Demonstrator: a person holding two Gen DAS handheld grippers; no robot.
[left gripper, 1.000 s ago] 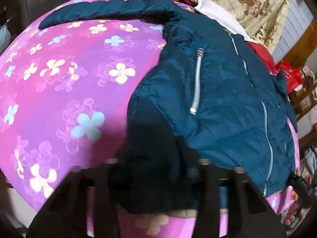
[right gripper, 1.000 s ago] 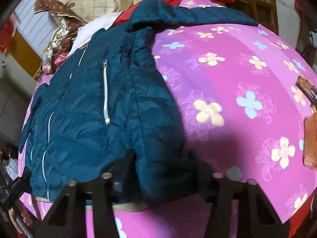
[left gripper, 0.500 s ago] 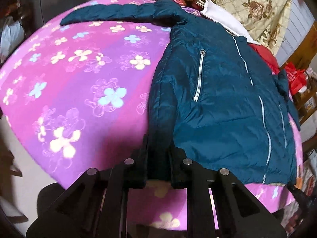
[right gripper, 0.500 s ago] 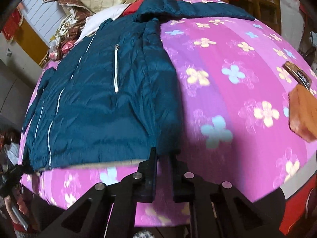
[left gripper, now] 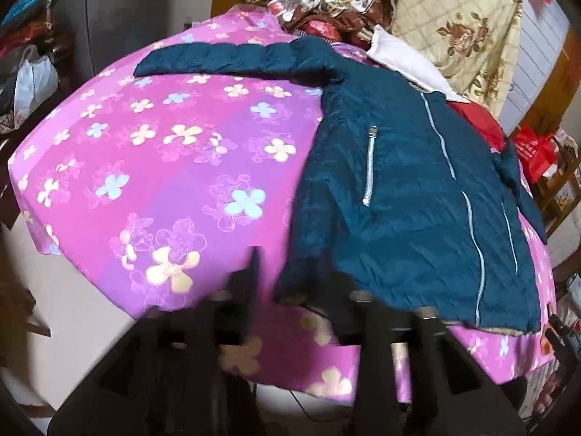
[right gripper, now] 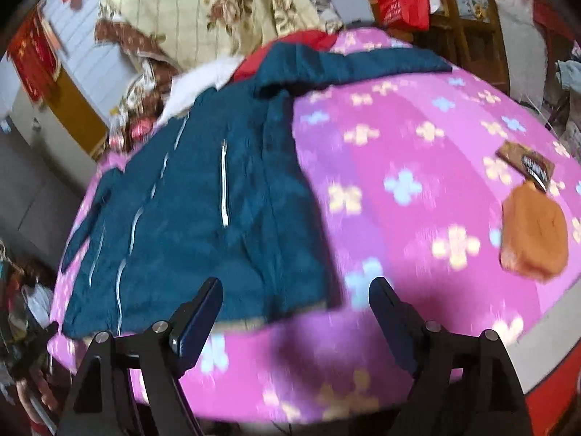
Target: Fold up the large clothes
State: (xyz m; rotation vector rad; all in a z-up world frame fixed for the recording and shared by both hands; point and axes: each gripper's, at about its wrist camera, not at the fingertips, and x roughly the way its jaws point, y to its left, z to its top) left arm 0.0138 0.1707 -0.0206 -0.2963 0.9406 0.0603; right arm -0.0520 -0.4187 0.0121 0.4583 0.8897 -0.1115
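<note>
Both tools just opened: right tool (right gripper: pixel 296 301) spread wide, left tool (left gripper: pixel 296 283) parted, nothing gripped. Teal padded jacket (left gripper: pixel 399 189) flat on floral bed (left gripper: pixel 163 167), hem near fingertips.

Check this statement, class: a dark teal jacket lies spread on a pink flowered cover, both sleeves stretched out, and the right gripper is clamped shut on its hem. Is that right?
Not quite. The right gripper is open, its jaws having just been opening, with nothing clamped; the right wrist view shows it. The teal jacket does lie spread on the pink flowered cover.

The jacket (left gripper: pixel 410 196) lies spread on the bedspread (left gripper: pixel 152 167), pillows (left gripper: pixel 457 18) behind it.
</note>
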